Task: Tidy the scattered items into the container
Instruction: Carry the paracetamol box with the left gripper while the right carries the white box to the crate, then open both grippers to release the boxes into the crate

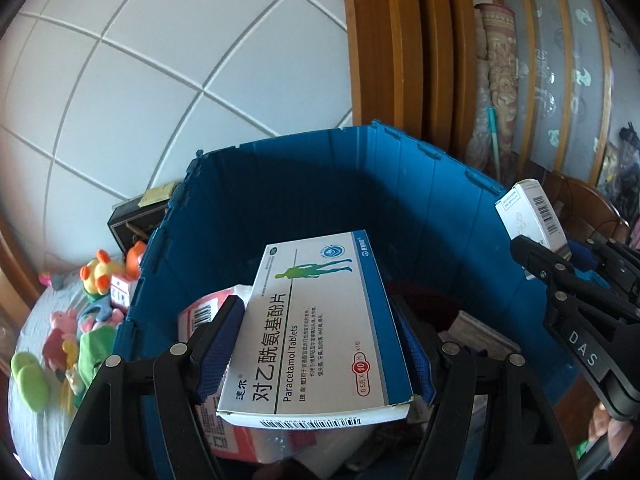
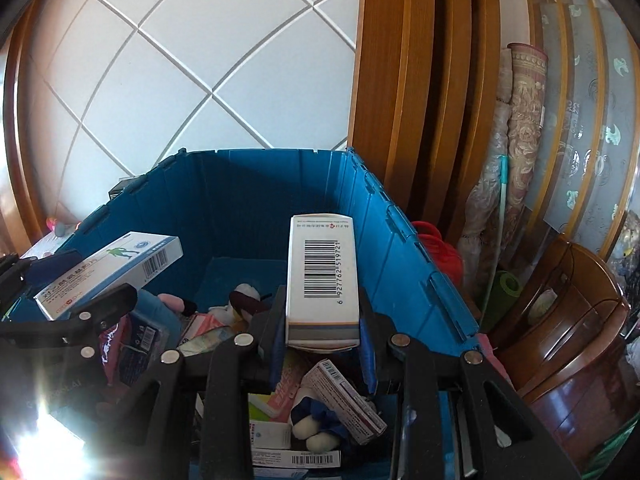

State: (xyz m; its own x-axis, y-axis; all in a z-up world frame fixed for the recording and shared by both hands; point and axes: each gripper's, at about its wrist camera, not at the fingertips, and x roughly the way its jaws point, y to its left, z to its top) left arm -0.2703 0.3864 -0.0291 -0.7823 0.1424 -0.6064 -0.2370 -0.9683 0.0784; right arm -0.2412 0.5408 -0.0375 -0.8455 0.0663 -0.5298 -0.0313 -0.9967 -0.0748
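My left gripper (image 1: 320, 344) is shut on a white and blue Paracetamol tablet box (image 1: 320, 332) and holds it over the open blue crate (image 1: 320, 184). My right gripper (image 2: 322, 320) is shut on a narrow white barcode box (image 2: 322, 276) above the same crate (image 2: 256, 196). In the left wrist view the right gripper (image 1: 560, 256) and its box (image 1: 532, 212) show at the crate's right rim. In the right wrist view the Paracetamol box (image 2: 108, 272) shows at the left. Several medicine boxes (image 2: 344, 404) and soft toys (image 2: 248, 300) lie inside the crate.
Plush toys (image 1: 76, 336) lie on a grey bed cover left of the crate. A dark wooden box (image 1: 132, 216) stands behind its left corner. Wooden panels (image 2: 404, 92) and rolled rugs (image 2: 516, 152) stand at the right, with a wooden cabinet (image 2: 576, 320) and a red item (image 2: 436, 252).
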